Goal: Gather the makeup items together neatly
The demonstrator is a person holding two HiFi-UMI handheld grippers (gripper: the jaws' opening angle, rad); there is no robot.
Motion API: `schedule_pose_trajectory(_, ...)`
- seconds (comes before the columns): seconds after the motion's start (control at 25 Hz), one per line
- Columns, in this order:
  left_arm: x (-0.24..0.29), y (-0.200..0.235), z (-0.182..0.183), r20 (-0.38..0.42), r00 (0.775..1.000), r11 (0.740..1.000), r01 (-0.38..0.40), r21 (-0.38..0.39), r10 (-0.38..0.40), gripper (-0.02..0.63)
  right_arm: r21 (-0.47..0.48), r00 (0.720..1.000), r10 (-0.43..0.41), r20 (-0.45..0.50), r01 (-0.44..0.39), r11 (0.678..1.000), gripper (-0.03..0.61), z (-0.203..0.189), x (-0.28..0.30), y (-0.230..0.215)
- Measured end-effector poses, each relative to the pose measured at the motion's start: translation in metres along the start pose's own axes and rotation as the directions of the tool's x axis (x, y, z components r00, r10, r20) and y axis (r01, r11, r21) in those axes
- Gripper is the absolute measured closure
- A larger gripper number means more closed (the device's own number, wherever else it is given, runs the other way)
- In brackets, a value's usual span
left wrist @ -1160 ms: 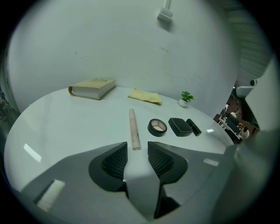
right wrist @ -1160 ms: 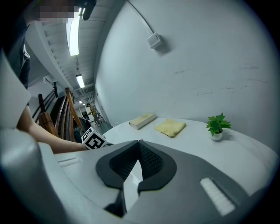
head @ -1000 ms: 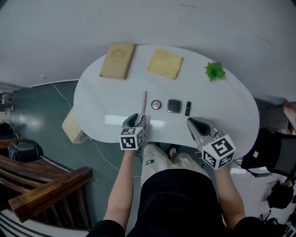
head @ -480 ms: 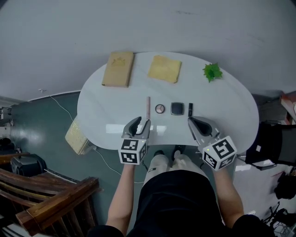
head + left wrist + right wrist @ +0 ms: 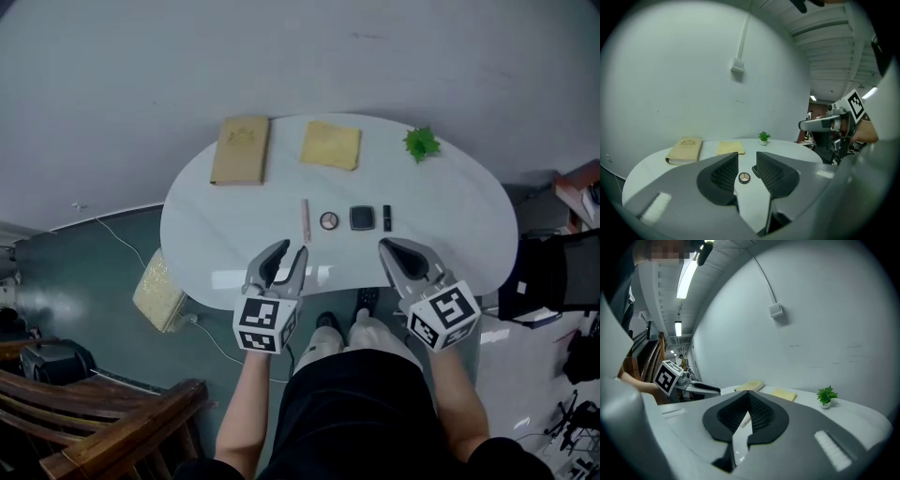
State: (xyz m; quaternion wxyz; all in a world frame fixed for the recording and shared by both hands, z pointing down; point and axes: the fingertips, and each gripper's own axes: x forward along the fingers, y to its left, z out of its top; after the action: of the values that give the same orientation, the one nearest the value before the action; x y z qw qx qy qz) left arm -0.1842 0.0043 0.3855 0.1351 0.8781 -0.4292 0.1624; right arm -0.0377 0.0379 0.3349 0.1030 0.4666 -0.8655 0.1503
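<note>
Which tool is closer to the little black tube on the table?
The right. The right tool is just short of the black tube, on the person's side; the left tool is off to its left, by the pink stick.

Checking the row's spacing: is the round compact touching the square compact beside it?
Apart. The head view shows bare table between the round compact and the square compact.
</note>
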Motion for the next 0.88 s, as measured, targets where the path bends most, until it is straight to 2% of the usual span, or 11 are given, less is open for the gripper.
schedule_pose_trajectory(0.56, -0.046, -0.011, 0.033, 0.113, 0.991, 0.997, 0.066, 0.039, -0.07, 0.568, -0.022, 0.997, -0.069, 0.043, 0.07, 0.997, 0.569, 0.012, -0.024, 0.037)
schedule_pose_trajectory(0.88, -0.064, -0.019, 0.038, 0.146, 0.986, 0.996, 0.075, 0.05, -0.082, 0.609, -0.033, 0.996, -0.08, 0.048, 0.081, 0.996, 0.569, 0.009, -0.034, 0.051)
